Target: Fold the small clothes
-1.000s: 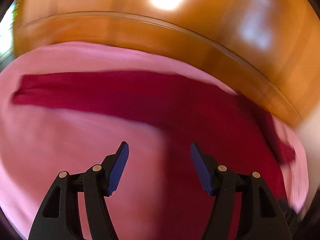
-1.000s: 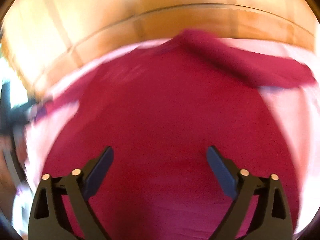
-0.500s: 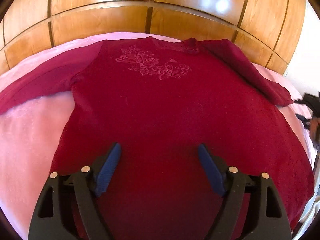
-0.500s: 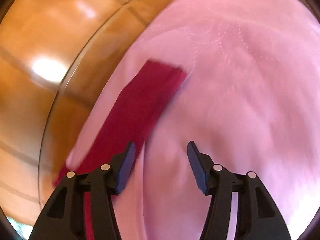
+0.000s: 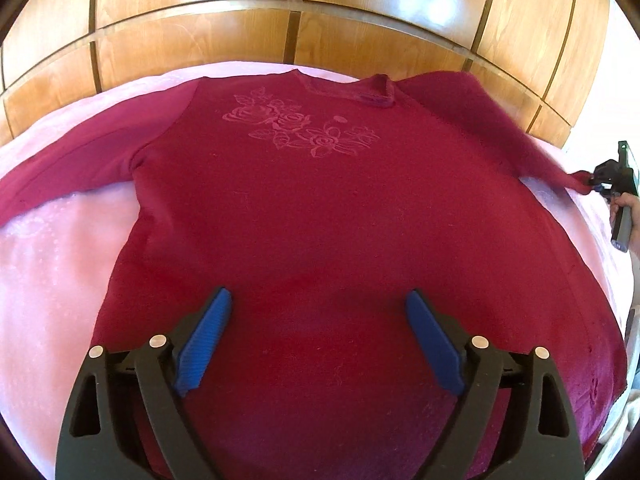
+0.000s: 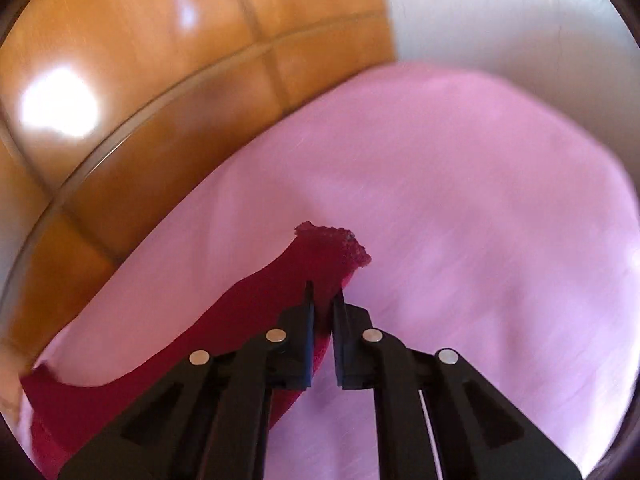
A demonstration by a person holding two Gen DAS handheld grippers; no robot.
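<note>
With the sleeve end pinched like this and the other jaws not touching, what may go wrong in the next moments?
1. The right gripper bites only the thin end of the sleeve, so the cuff might slip out if pulled hard.
2. The left gripper hangs over the sweater, jaws opening and holding nothing, so a pull on the sleeve could drag the flat body askew.
3. The pink blanket could get caught too.

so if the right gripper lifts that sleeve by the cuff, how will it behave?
Likely floppy: the sleeve already bends in a curve behind the right gripper, which pinches its cuff. Probably light but draggy, since the fuzzy sweater lies on a soft pink blanket.
</note>
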